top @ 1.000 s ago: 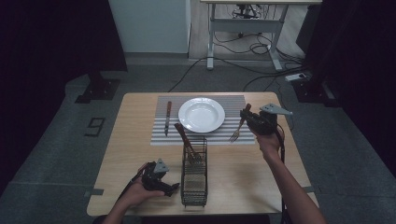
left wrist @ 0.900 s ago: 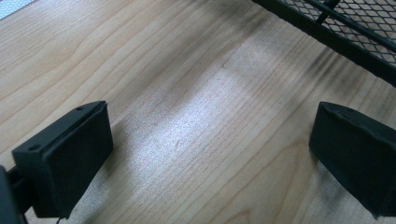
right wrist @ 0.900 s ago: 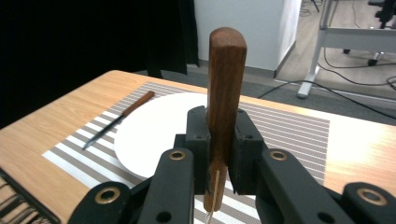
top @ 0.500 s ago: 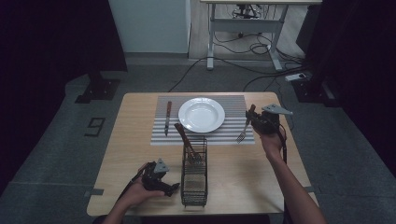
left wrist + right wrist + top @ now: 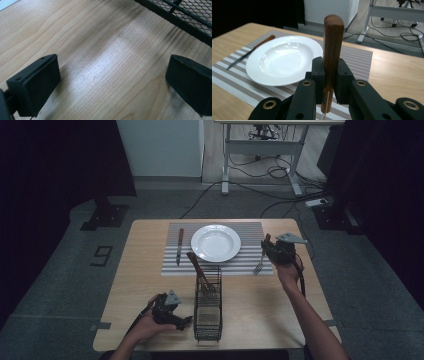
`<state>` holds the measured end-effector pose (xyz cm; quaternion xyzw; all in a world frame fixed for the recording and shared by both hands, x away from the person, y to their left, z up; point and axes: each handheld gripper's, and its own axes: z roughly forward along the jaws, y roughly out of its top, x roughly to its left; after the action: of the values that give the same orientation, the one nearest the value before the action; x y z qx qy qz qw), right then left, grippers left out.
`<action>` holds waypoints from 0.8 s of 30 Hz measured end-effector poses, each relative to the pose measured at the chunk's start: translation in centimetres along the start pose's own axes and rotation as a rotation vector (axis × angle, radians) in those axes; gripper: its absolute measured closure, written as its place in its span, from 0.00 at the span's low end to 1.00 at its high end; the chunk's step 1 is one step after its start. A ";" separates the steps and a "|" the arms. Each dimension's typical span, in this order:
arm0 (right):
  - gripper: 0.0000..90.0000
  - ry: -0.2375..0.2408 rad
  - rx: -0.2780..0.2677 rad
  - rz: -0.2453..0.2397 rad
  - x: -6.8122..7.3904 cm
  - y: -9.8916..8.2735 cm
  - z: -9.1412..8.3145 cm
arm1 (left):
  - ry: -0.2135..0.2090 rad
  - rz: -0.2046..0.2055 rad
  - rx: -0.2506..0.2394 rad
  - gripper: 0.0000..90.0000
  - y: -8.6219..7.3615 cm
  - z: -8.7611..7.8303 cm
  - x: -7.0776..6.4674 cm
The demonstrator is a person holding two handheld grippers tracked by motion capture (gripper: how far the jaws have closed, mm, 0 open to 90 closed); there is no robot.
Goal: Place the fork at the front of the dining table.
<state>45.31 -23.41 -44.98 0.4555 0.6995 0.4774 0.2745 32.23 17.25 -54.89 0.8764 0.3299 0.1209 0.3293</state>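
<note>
My right gripper [image 5: 268, 251] is shut on a fork [image 5: 260, 262] by its wooden handle [image 5: 332, 47], held to the right of the white plate [image 5: 216, 242] with the tines low over the striped placemat [image 5: 250, 262]. The handle stands upright between the jaws in the right gripper view, and the plate [image 5: 283, 58] lies just beyond. A knife [image 5: 179, 245] lies on the mat left of the plate. My left gripper [image 5: 182, 321] rests open on the bare wood near the front left, beside the black wire basket [image 5: 207, 307]. Nothing is between its pads [image 5: 37, 83].
A wooden-handled utensil [image 5: 197, 269] leans out of the basket's far end. The basket's mesh edge [image 5: 185, 17] runs close past the left gripper. The table's right edge [image 5: 315, 280] is near the person's right forearm. Cables and a desk frame lie on the floor behind.
The right gripper has carried the fork a little to the right and lower toward the mat. The left gripper has stayed still.
</note>
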 end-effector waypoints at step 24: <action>0.88 0.011 0.010 0.008 0.4 -0.8 1.9 | -0.001 0.001 -0.001 0.00 0.0 0.0 0.0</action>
<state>46.41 -22.36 -46.49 0.4570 0.7016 0.4773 0.2666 32.26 17.19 -54.90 0.8765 0.3294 0.1207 0.3297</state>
